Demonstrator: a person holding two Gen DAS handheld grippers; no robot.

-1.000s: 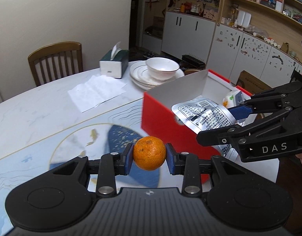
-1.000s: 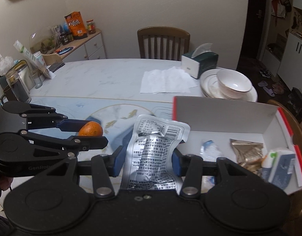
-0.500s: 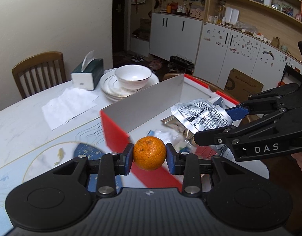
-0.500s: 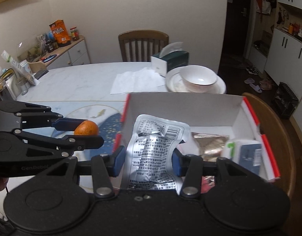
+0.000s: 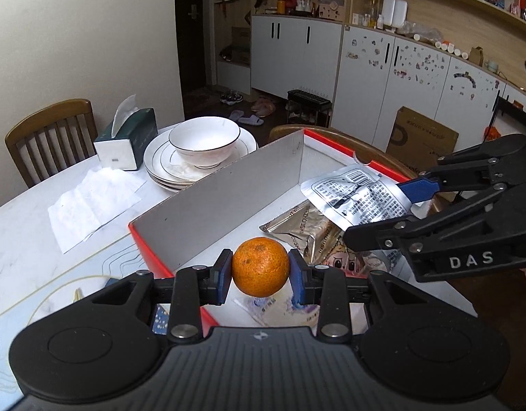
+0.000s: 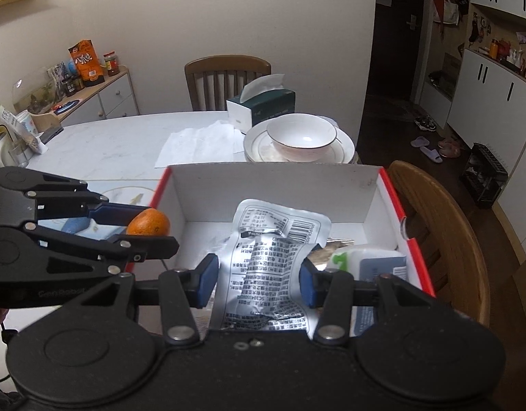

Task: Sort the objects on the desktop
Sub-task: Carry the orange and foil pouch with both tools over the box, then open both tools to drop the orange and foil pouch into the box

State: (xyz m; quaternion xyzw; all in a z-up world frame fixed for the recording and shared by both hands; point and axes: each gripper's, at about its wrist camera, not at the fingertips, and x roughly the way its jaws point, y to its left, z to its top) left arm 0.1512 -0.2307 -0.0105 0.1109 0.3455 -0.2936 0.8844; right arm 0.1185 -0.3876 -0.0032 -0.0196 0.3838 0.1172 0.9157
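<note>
Your left gripper (image 5: 260, 271) is clamped on the orange (image 5: 260, 266), pads on both sides, held above the near-left corner of the red box (image 5: 228, 202). Your right gripper (image 6: 259, 274) is pinching the silver foil pouch (image 6: 274, 267) over the box middle. Risks: the orange is round, so once released it may roll inside the box. The grippers are near each other, so you could clip fingers. The pouch is crumpled and floppy, so it may snag on a pad. The orange looks firm, its skin slightly speckled.
</note>
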